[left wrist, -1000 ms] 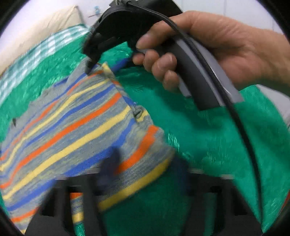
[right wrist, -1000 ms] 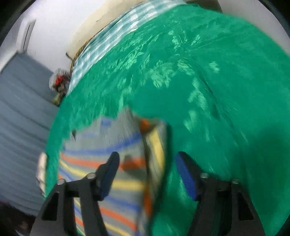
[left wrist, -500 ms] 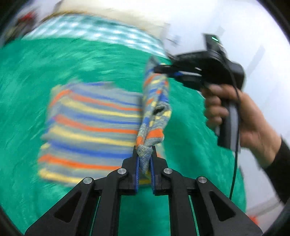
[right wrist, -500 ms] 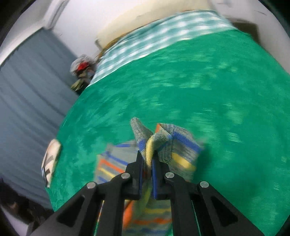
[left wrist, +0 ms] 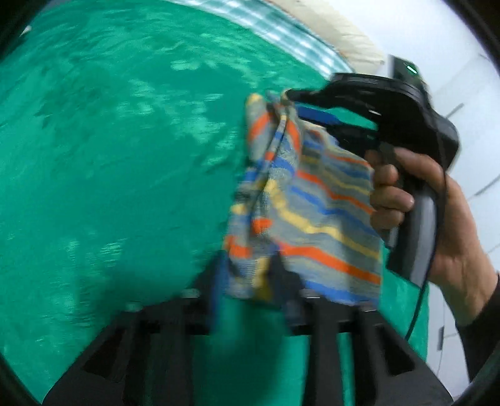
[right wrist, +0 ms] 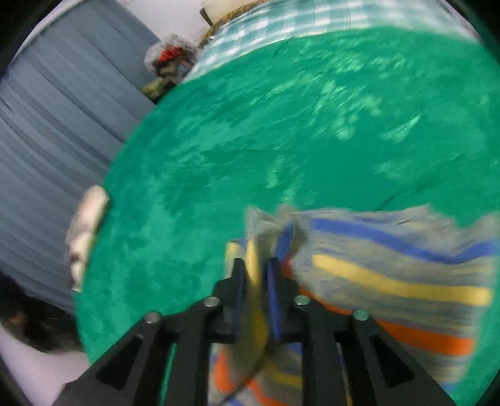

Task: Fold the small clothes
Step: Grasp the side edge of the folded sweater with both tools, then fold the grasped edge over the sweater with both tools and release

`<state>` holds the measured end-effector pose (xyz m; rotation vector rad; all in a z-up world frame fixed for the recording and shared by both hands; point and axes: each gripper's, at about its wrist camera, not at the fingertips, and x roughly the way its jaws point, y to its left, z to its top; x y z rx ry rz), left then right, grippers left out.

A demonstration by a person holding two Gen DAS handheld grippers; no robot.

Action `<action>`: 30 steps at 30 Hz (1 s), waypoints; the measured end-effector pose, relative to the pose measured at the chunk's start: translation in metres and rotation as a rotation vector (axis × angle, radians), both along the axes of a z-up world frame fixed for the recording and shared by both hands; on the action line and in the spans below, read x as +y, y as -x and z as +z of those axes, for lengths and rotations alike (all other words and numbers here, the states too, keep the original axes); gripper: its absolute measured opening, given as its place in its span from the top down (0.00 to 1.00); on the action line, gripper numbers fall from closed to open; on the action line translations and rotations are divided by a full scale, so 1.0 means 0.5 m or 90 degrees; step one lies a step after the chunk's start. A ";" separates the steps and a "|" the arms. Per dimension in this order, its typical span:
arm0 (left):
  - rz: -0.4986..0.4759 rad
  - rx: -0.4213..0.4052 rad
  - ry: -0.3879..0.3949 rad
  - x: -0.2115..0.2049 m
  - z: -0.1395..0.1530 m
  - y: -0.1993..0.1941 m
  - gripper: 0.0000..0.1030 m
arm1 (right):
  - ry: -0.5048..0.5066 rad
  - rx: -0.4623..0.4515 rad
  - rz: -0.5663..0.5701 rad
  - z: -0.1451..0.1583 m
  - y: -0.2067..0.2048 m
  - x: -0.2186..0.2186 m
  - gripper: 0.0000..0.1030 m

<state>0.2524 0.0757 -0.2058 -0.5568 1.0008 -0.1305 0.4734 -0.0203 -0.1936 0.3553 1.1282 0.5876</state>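
A small knit garment (left wrist: 312,212) with grey, blue, yellow and orange stripes hangs bunched above the green bedspread (left wrist: 125,156). My left gripper (left wrist: 248,281) is blurred at the bottom of the left wrist view. Its jaws are opening, and the garment's lower edge hangs loose between them. My right gripper (left wrist: 290,103), held by a hand (left wrist: 422,203), reaches the garment's top corner. In the right wrist view the right gripper (right wrist: 256,274) is opening too, a yellow fold of the garment (right wrist: 390,265) still in the gap.
The green bedspread (right wrist: 281,140) covers a wide bed. A checked sheet (right wrist: 281,22) and a cream pillow (left wrist: 343,34) lie at its far end. Grey curtains (right wrist: 47,125) hang along the left. Clutter (right wrist: 172,59) sits by the bed's corner, and a pale object (right wrist: 84,225) lies at its left edge.
Both grippers closed on the garment's folded edge, lifted it and carried it sideways over the bed. Now both pairs of jaws stand wider apart than half a second ago.
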 end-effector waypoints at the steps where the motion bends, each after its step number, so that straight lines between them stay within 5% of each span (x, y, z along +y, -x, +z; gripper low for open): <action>1: 0.009 -0.007 0.001 0.015 0.007 0.010 0.45 | -0.032 0.001 -0.014 -0.002 0.006 -0.009 0.66; 5: 0.006 -0.048 -0.025 0.053 0.054 0.040 0.44 | -0.078 -0.060 -0.054 0.052 0.054 -0.078 0.62; 7: -0.022 -0.086 -0.037 0.049 0.089 0.044 0.48 | -0.024 -0.096 -0.057 0.083 0.093 -0.124 0.62; 11: -0.127 -0.149 -0.030 0.010 0.127 -0.011 0.76 | 0.114 -0.163 -0.016 0.114 0.205 -0.199 0.62; 13: -0.191 -0.172 -0.030 -0.033 0.133 -0.051 0.78 | 0.107 -0.163 0.018 0.111 0.258 -0.221 0.62; 15: -0.240 -0.122 -0.039 -0.071 0.102 -0.101 0.90 | 0.079 -0.150 0.052 0.092 0.292 -0.219 0.63; 17: -0.248 -0.064 -0.104 -0.085 0.055 -0.120 0.93 | 0.081 -0.119 0.081 0.036 0.318 -0.200 0.63; 19: -0.244 -0.009 -0.175 -0.076 0.010 -0.126 0.95 | 0.139 -0.074 0.099 -0.029 0.325 -0.177 0.63; 20: -0.243 0.000 -0.164 -0.064 0.007 -0.126 0.96 | 0.169 -0.065 0.106 -0.056 0.330 -0.170 0.64; 22: -0.227 -0.015 -0.134 -0.035 0.035 -0.120 0.96 | 0.157 -0.084 0.099 -0.042 0.330 -0.177 0.66; 26: -0.239 -0.083 -0.116 -0.050 0.100 -0.172 0.80 | 0.125 -0.136 0.062 0.035 0.279 -0.207 0.66; 30: -0.207 -0.046 -0.145 -0.080 0.050 -0.314 0.84 | 0.145 -0.149 0.031 0.050 0.174 -0.206 0.66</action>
